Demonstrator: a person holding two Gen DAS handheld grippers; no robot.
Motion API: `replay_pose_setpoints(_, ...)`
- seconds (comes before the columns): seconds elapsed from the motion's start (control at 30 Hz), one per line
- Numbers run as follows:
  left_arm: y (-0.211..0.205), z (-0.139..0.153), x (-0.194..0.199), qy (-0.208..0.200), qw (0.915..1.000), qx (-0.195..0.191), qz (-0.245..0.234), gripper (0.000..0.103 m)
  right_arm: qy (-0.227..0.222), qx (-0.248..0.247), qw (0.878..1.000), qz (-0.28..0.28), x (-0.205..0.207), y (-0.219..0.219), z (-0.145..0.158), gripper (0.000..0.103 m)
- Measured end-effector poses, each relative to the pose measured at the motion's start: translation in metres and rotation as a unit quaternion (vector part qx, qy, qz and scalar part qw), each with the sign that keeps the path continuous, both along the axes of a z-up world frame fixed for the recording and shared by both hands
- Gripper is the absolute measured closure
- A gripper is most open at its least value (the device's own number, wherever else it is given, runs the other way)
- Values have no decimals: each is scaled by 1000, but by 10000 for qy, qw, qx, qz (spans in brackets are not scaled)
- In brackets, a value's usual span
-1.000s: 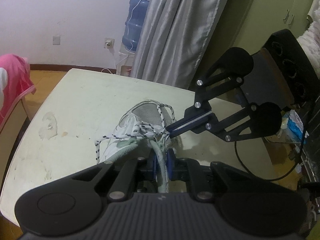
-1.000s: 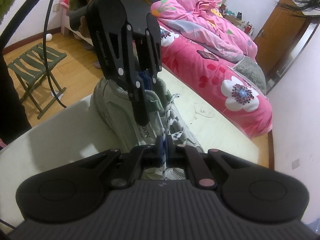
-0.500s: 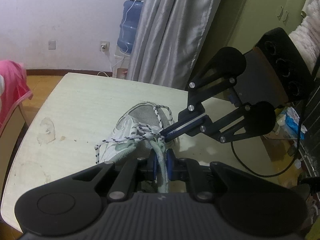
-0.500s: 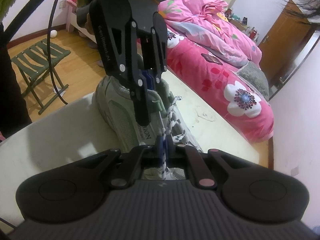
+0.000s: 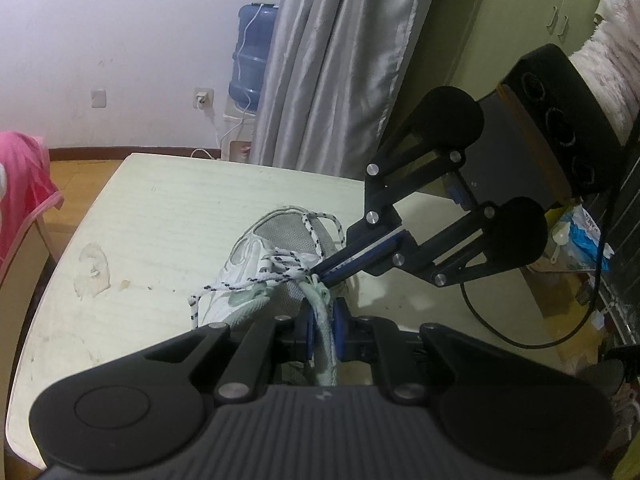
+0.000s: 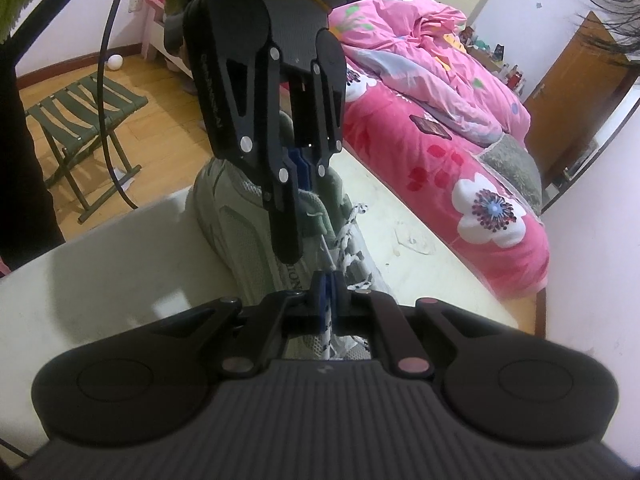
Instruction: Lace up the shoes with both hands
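Grippers [image 5: 322, 320] [image 6: 327, 296] clamped — tongue [image 5: 324, 344], lace [image 6: 326, 336]

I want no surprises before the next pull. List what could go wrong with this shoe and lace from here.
1. The right gripper pinches only the thin speckled lace; a hard pull could slip it out.
2. The left gripper holds the shoe just by its pale green tongue, so the shoe might lift or twist on the table.
3. The two grippers sit very close above the eyelets and could collide.
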State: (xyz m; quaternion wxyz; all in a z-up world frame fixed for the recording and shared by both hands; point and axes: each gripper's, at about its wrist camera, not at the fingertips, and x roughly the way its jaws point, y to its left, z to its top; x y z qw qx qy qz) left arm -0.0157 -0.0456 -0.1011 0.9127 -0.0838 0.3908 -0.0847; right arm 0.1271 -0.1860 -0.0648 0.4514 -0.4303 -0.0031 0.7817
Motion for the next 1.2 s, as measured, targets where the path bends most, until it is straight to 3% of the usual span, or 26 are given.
replay_pose_setpoints(0.33,8,-2,-6,-23,10000,21,-57,93,9,62,9998,172,-6,2,6,102)
replay_pose_setpoints(0.63,-21,-1,6,-4,9999,-12,141,93,-309,-15,9994,164,-10,1,3,100)
replay_pose_setpoints(0.87,-21,2,9,-27,9998,-27,175,93,-115,-125,9998,72,-7,6,3,100)
replay_pose_setpoints(1.2,-18,5,10,-81,10000,-3,43,93,-262,117,9985,477,-9,-3,5,102)
